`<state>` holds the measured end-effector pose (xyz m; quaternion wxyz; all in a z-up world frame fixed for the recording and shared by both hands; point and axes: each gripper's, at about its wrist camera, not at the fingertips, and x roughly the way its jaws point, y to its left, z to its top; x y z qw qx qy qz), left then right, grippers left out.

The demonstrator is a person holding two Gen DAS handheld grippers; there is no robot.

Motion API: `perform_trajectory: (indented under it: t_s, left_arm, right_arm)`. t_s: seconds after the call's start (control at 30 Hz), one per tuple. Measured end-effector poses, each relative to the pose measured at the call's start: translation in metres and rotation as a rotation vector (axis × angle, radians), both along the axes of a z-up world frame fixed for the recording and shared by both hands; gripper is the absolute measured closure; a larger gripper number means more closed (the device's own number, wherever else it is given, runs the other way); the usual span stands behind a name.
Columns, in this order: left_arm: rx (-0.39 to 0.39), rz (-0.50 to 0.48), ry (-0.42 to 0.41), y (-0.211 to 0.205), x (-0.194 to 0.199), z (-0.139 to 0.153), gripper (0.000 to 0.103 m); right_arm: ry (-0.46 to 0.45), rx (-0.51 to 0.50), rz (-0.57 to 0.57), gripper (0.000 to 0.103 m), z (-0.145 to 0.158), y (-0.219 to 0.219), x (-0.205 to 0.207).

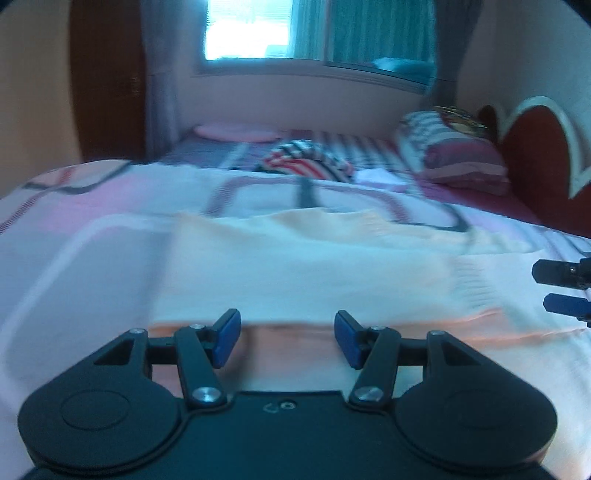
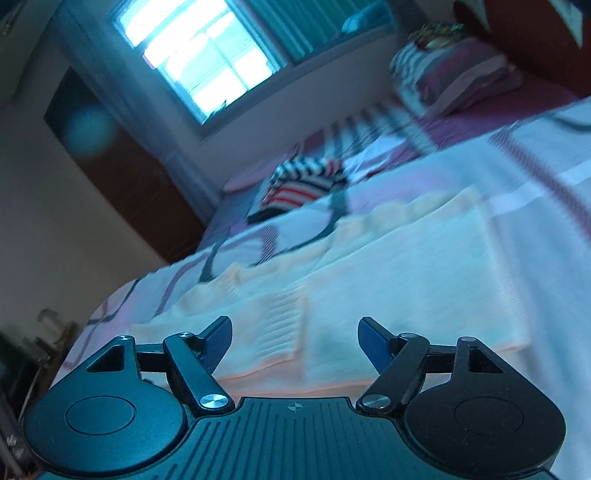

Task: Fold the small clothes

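A pale cream knitted garment (image 1: 303,266) lies folded flat on the bed, with a ribbed cuff toward the right. My left gripper (image 1: 286,341) hovers at its near edge, open, blue pads apart with nothing between them. In the right wrist view the same garment (image 2: 388,273) stretches across the bedspread, and my right gripper (image 2: 295,345) stands open wide over its near edge, holding nothing. The right gripper's fingertips (image 1: 561,288) also show at the right border of the left wrist view, beside the cuff. Both views are blurred.
A pink and white patterned bedspread (image 1: 92,236) covers the bed. A striped folded cloth (image 1: 306,160) lies further back, and striped pillows (image 1: 454,155) rest by a red heart-shaped headboard (image 1: 535,155). A window (image 1: 251,29) and dark wardrobe (image 1: 107,81) stand behind.
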<state>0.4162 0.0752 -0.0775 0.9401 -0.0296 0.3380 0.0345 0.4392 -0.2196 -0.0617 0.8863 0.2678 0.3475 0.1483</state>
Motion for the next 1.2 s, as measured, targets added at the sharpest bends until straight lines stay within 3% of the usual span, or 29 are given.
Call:
perform_trajectory:
  t_s: [0.17, 0.27, 0.33, 0.4, 0.47, 0.5, 0.7, 0.97, 1.1, 1.2]
  left_arm:
    - [-0.070, 0.077, 0.046, 0.043, 0.000, -0.009, 0.046]
    - [-0.134, 0.069, 0.075, 0.056, 0.007, -0.015, 0.046]
    - [-0.151, 0.064, 0.069, 0.060, 0.011, -0.015, 0.045]
    - [-0.173, 0.050, 0.071, 0.061, 0.015, -0.015, 0.045]
    - [-0.204, 0.044, 0.070, 0.064, 0.014, -0.017, 0.045]
    - [-0.206, 0.039, 0.068, 0.064, 0.014, -0.018, 0.045]
    - [-0.062, 0.015, 0.067, 0.049, 0.017, -0.028, 0.044]
    - [-0.037, 0.016, 0.070, 0.044, 0.014, -0.027, 0.046]
    - [-0.034, 0.004, 0.082, 0.045, 0.015, -0.025, 0.047]
    - [-0.032, -0.025, 0.091, 0.045, 0.017, -0.024, 0.056]
  right_arm:
    - [0.071, -0.046, 0.009, 0.028, -0.016, 0.029, 0.009]
    - [0.080, -0.051, -0.005, 0.038, -0.021, 0.033, 0.018]
    - [0.089, -0.043, 0.001, 0.054, -0.023, 0.038, 0.025]
    - [0.099, -0.041, 0.004, 0.061, -0.025, 0.044, 0.033]
    - [0.097, -0.053, 0.009, 0.082, -0.024, 0.050, 0.039]
    - [0.097, -0.054, 0.018, 0.098, -0.023, 0.053, 0.042]
    - [-0.006, -0.094, 0.039, 0.100, 0.004, 0.062, 0.040]
    - [-0.186, -0.257, 0.044, 0.100, 0.046, 0.063, 0.018]
    - [-0.177, -0.297, 0.001, 0.100, 0.046, 0.043, 0.008]
    - [-0.162, -0.300, -0.028, 0.100, 0.043, 0.025, 0.001]
